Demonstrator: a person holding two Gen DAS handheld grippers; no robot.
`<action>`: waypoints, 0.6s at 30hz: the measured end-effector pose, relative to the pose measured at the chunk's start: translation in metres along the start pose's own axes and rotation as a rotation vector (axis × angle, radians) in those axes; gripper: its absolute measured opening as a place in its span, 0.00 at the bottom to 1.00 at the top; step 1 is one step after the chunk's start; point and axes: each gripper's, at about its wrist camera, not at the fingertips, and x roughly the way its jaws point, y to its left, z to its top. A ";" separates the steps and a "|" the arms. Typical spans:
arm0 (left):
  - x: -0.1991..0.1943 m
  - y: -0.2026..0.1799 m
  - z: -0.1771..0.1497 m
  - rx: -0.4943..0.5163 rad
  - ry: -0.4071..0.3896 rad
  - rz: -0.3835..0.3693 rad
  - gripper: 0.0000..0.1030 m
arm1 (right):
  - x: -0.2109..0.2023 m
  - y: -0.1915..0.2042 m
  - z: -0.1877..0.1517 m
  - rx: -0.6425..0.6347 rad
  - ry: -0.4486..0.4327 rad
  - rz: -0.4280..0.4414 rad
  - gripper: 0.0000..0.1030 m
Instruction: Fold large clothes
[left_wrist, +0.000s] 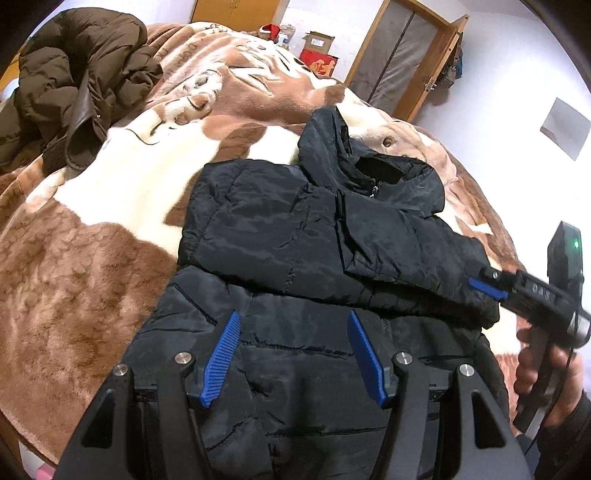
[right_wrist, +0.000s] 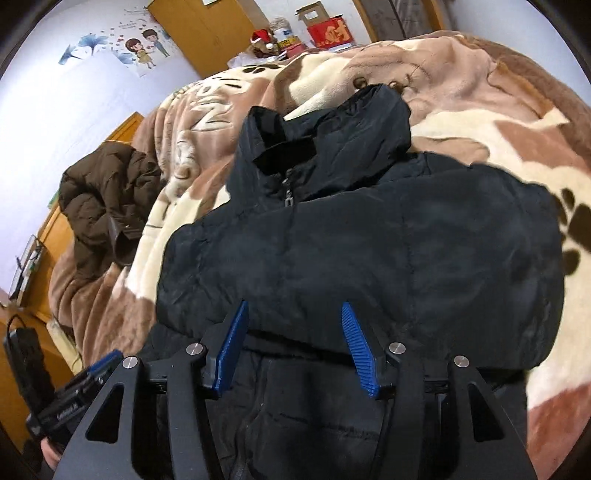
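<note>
A black hooded puffer jacket (left_wrist: 306, 236) lies front up on the bed, its sleeves folded across the chest and its hood at the far end. It also shows in the right wrist view (right_wrist: 369, 251). My left gripper (left_wrist: 293, 321) is open and empty, hovering over the jacket's lower part. My right gripper (right_wrist: 293, 314) is open and empty above the folded sleeve's edge. In the left wrist view the right gripper (left_wrist: 487, 284) reaches in from the right over the sleeve. The left gripper (right_wrist: 107, 360) shows at the lower left of the right wrist view.
A brown and cream plush blanket (left_wrist: 92, 266) covers the bed. A crumpled brown puffer coat (left_wrist: 81, 81) lies at the far left, also seen in the right wrist view (right_wrist: 107, 206). Boxes (left_wrist: 317, 55) and a wardrobe (left_wrist: 406, 55) stand beyond the bed.
</note>
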 end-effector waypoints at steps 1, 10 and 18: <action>0.000 -0.002 0.002 0.007 -0.003 -0.003 0.61 | -0.010 0.001 0.000 -0.012 -0.026 0.000 0.52; 0.034 -0.060 0.038 0.118 -0.016 -0.075 0.61 | -0.071 -0.070 0.012 0.059 -0.194 -0.244 0.47; 0.115 -0.110 0.073 0.183 0.020 -0.067 0.51 | -0.023 -0.119 0.020 0.083 -0.083 -0.316 0.27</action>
